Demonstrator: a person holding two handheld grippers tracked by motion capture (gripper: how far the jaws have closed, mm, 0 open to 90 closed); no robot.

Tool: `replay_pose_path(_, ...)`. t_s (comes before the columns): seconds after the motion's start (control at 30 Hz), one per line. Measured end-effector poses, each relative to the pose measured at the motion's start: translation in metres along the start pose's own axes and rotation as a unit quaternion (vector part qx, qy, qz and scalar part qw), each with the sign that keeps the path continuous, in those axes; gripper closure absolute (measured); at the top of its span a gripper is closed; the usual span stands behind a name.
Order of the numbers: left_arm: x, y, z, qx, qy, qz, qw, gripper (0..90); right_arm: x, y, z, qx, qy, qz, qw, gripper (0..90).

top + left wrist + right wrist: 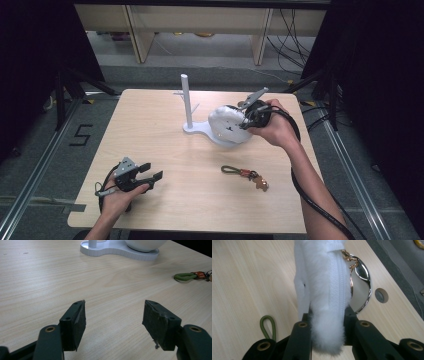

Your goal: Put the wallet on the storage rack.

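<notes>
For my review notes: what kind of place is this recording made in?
Probably a lab recording station: a bare wooden table inside black curtains, a taped floor marking, loose cables, and staged props such as a white stand and fluffy pouch.

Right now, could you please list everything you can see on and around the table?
fluffy pouch: one, white, zipped, with a gold-and-silver ring; gripped in the right tongs above the stand's base.
stand: one, white, upright post with side pegs on a rounded base, far middle of the table.
keychain: one, green cord loop with orange and tan parts, lying on the table right of centre.
table: one, light wood.
shelving: pale wood, on the floor beyond the table.
cables: several, black, on the floor at the far right.
left tongs: black, jaws open with nothing between them, low over the near left of the table.
right tongs: black, shut on the fluffy pouch.
</notes>
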State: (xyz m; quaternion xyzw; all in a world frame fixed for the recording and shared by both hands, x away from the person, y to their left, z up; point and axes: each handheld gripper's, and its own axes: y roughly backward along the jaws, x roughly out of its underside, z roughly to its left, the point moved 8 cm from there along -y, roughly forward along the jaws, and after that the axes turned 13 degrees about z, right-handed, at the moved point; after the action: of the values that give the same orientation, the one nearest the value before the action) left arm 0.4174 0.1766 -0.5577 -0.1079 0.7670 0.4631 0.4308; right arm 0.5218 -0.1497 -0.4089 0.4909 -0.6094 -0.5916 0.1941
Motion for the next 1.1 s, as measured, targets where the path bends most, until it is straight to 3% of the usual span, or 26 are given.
replay_pose_path(0.8, 0.0, 0.0, 0.0, 0.0, 0.002, 0.0, 1.0, 34.3, -0.017, -0.019, -0.025, 0.016, -0.004, 0.006, 0.9998, 76.0)
replay_pose_path(1.1, 0.001, 0.0, 0.0, 0.0, 0.003, 0.0, 1.0, 34.3, -0.023, -0.033, -0.029, 0.009, -0.012, 0.018, 0.9997, 76.0)
